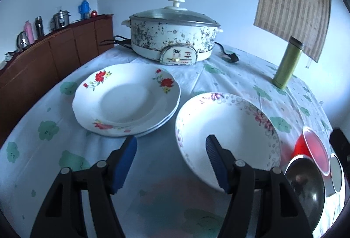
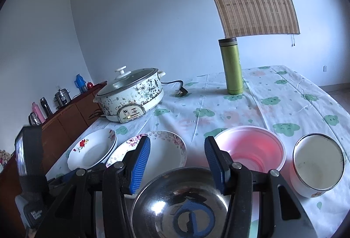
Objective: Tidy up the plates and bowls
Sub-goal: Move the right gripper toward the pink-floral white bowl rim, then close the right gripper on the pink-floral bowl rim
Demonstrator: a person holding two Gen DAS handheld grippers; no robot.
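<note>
A stack of white plates with red flowers (image 1: 124, 100) lies on the table, also in the right wrist view (image 2: 91, 150). A white plate with pink flowers (image 1: 227, 133) lies right of it, also in the right wrist view (image 2: 161, 152). My left gripper (image 1: 171, 163) is open and empty, its right finger over that plate's near rim. A steel bowl (image 2: 181, 203), a red bowl (image 2: 251, 148) and a white enamel cup (image 2: 317, 161) stand to the right. My right gripper (image 2: 177, 161) is open and empty above the steel bowl.
An electric pot with a glass lid (image 1: 172, 34) and its cord stand at the back of the table. A green flask (image 2: 231, 67) stands at the back right. A brown sideboard (image 1: 54, 52) with kettles and flasks runs along the left wall.
</note>
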